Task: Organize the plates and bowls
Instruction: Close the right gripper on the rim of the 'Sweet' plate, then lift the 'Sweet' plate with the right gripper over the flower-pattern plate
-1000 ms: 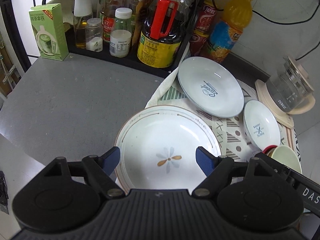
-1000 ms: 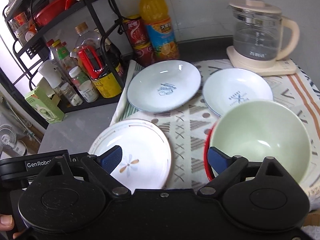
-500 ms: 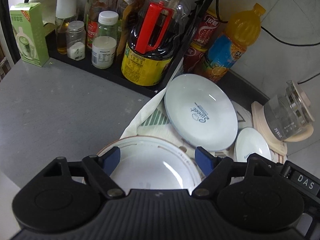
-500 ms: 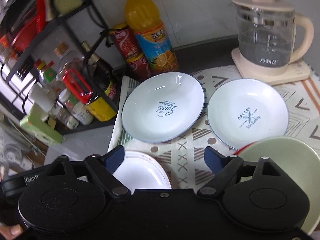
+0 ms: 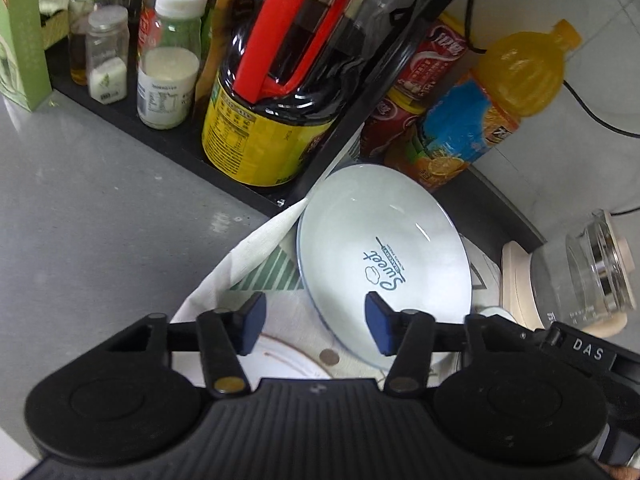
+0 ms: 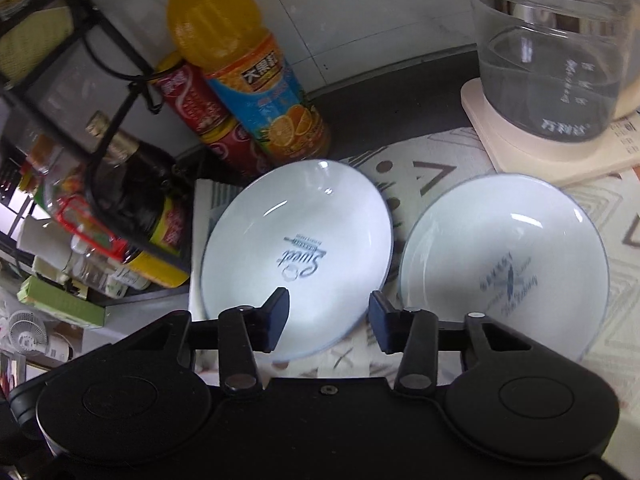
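We read "Sweet" in dark blue script on the pale plate (image 5: 384, 256), with a small line of capitals above it too fine to make out. The housing beside the left gripper bears "DAS" (image 5: 587, 355) in white letters. On the orange juice bottle (image 6: 256, 84) the label carries large Chinese characters, "大果粒" as far as we can tell. The second plate (image 6: 504, 264) has a blue printed mark, too blurred for us to read.

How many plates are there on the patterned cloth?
3. The "Sweet" plate lies nearest the bottles, a second white plate sits right of it, and a brown-rimmed plate peeks out beneath the left gripper. More may be hidden.
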Tool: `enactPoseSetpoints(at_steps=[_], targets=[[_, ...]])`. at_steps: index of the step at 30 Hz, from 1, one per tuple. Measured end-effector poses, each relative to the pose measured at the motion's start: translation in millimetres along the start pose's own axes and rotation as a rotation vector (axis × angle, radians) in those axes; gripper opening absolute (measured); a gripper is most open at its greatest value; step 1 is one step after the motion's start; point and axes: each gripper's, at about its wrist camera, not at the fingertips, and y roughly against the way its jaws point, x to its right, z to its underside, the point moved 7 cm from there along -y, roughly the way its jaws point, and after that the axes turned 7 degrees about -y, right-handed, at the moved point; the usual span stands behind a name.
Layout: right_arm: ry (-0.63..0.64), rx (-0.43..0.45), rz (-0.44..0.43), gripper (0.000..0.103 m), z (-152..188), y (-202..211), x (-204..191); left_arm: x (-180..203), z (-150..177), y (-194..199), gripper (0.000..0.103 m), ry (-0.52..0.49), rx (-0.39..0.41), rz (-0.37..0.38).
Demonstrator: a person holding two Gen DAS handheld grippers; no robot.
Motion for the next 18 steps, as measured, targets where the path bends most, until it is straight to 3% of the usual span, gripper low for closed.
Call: enactPoseSetpoints(at_steps=[3, 8, 18], targets=[[0.007, -0.012, 0.008, 0.036, -12, -14, 8, -2, 0, -13, 0.044, 0.027, -0.008, -0.002], [0.018, -0.027, 0.021, 0.036, -26, -36, 13, -9, 0, -30, 0.039, 0.068, -0.014, -0.005], [0.052, -0.032, 0.065, 0.032, -43, -72, 19, -19, -3, -52, 0.017, 0.119, -0.023, 0.013]])
